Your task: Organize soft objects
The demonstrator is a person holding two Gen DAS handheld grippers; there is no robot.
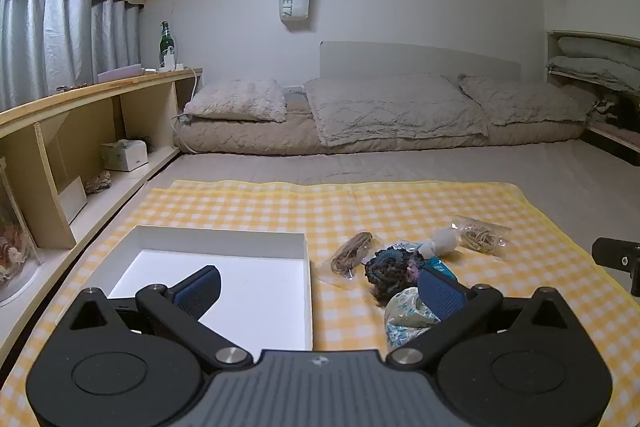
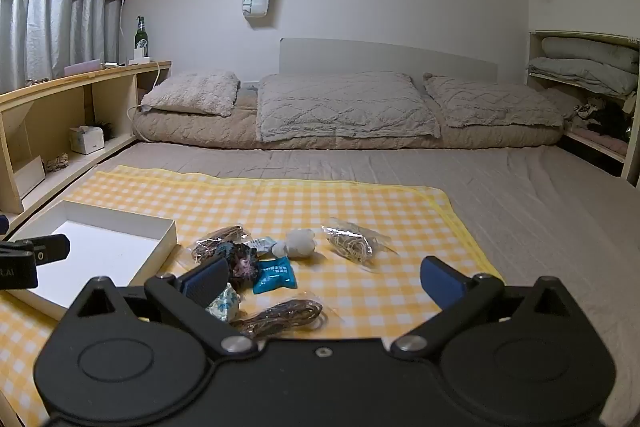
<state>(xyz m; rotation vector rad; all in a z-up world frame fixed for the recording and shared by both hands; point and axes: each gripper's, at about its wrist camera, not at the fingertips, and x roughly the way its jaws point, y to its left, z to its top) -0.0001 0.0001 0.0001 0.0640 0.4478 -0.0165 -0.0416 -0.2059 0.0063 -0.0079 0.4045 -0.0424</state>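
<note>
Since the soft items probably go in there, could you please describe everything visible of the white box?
The white box is a shallow, open rectangular tray with low upright walls, seemingly cardboard, and a plain white floor holding nothing. It lies flat on the yellow checked cloth, left of the pile of soft items and apart from them. The left gripper, open, hovers over its near right corner without touching it.

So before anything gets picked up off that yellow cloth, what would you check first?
1. Left hand-held gripper open, nothing between the fingers: ok.
2. Right hand-held gripper open, holding nothing: ok.
3. White box has room inside: ok.
4. Soft things loose on the cloth, such as the plush and the teal packet: ok.
5. Dark knit bundle free of its neighbours: cannot tell.
</note>
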